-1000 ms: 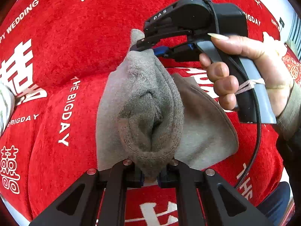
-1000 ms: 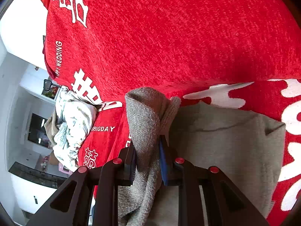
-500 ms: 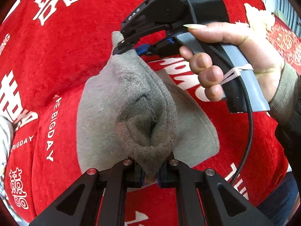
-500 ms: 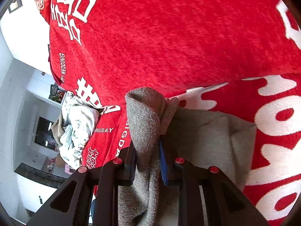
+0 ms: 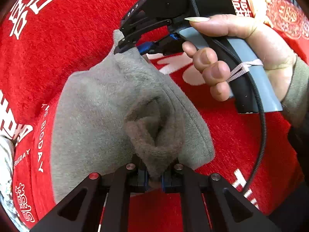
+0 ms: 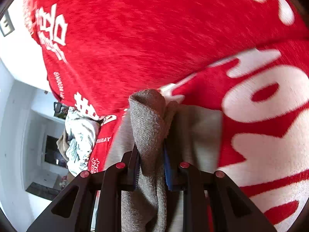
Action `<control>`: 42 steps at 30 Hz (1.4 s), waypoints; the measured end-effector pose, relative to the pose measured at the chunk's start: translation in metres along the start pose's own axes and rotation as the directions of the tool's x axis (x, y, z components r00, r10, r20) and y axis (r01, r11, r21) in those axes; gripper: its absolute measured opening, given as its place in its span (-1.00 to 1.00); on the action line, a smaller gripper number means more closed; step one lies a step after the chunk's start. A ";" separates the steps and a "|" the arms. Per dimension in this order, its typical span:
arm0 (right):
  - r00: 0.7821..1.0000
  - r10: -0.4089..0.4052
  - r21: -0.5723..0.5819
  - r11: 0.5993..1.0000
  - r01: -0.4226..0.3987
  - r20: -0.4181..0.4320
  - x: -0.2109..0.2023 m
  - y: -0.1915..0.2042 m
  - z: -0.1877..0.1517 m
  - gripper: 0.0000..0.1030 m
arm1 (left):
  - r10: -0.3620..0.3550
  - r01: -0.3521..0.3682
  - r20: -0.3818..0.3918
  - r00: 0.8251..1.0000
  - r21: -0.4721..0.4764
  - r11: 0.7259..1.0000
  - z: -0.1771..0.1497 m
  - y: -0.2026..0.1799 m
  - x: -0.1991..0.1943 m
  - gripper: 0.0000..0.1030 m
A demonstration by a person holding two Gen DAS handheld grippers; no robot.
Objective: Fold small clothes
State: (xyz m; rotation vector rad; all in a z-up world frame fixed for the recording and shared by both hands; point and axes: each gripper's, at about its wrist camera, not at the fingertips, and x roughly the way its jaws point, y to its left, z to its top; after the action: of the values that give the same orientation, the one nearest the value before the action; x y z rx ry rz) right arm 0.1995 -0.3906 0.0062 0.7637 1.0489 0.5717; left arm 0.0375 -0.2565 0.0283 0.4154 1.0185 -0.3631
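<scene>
Left claw (image 5: 154,176) clamps grey garment (image 5: 100,116) | right claw (image 6: 151,166) clamps it, hand (image 5: 241,44) tilted down

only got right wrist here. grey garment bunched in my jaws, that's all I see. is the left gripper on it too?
Observer: Yes. The left gripper is shut on a bunched edge of the same grey garment.
Operator: where's the right gripper relative to it?
Observer: At the far end of the garment in the left wrist view. The right gripper pinches a corner there, and a hand grips its handle.
Operator: is the cloth off the surface?
Observer: Only partly. The pinched fold stands raised between the two grippers, while a lower layer spreads over the red blanket.
</scene>
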 end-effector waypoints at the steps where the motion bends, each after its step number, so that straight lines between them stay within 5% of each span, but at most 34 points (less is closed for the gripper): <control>1: 1.000 0.003 0.014 1.000 -0.003 0.002 0.000 -0.007 -0.001 -0.55 | 0.012 -0.012 0.002 1.000 0.011 1.000 0.000 -0.003 0.002 -0.82; 10: 0.998 -0.046 0.059 0.997 0.043 0.044 -0.004 -0.026 -0.003 -0.38 | 0.040 -0.040 -0.004 0.999 0.041 0.998 0.000 -0.015 0.003 -0.78; 13: 0.989 -0.111 0.060 0.993 0.105 0.094 -0.021 -0.019 -0.006 0.23 | -0.032 0.032 -0.006 0.999 0.006 0.999 0.000 -0.002 -0.006 -0.01; 15: 0.975 -0.174 0.016 0.985 0.174 0.137 -0.037 -0.004 -0.009 0.41 | -0.077 0.078 0.025 0.997 -0.045 0.996 -0.002 0.013 -0.019 0.48; 16: 0.972 -0.177 -0.005 0.984 0.180 0.157 -0.044 0.004 -0.011 0.41 | -0.114 0.117 0.040 0.993 -0.077 0.990 -0.004 0.022 -0.027 0.54; 21: 0.989 -0.022 -0.142 0.989 0.042 0.145 -0.059 0.054 -0.033 0.46 | -0.344 0.370 0.154 0.926 -0.197 0.908 -0.016 0.077 -0.068 0.55; 23: 0.995 0.070 -0.156 0.986 -0.058 0.076 -0.046 0.064 -0.041 0.50 | -0.350 0.394 0.206 0.914 -0.240 0.887 -0.016 0.097 -0.078 0.55; 25: 0.998 0.057 -0.150 0.987 -0.051 0.036 -0.029 0.064 -0.043 0.51 | -0.278 0.340 0.222 0.935 -0.324 0.883 -0.012 0.122 -0.074 0.55; 30: 0.996 -0.085 -0.088 0.992 0.087 0.029 -0.006 0.036 -0.042 0.50 | -0.140 0.160 0.079 0.987 -0.427 0.890 -0.008 0.152 -0.021 0.55; 34: 0.995 -0.077 -0.045 0.996 0.080 0.070 -0.012 0.020 -0.044 0.48 | -0.200 0.195 0.039 0.979 -0.465 0.864 -0.018 0.158 0.013 0.56; 39: 0.980 -0.175 -0.136 0.973 0.188 0.096 -0.032 0.049 -0.052 0.49 | -0.217 0.244 0.111 0.970 -0.475 0.845 -0.014 0.177 -0.005 0.55; 42: 0.993 -0.076 -0.248 0.964 0.095 0.086 -0.046 0.081 -0.078 0.50 | -0.205 0.247 0.140 0.969 -0.482 0.840 -0.020 0.184 -0.015 0.55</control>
State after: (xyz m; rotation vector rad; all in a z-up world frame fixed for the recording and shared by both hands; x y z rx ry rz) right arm 0.1049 -0.3529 0.0721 0.5102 0.9135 0.5846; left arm 0.1034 -0.0868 0.0621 -0.1909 1.0389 -0.3109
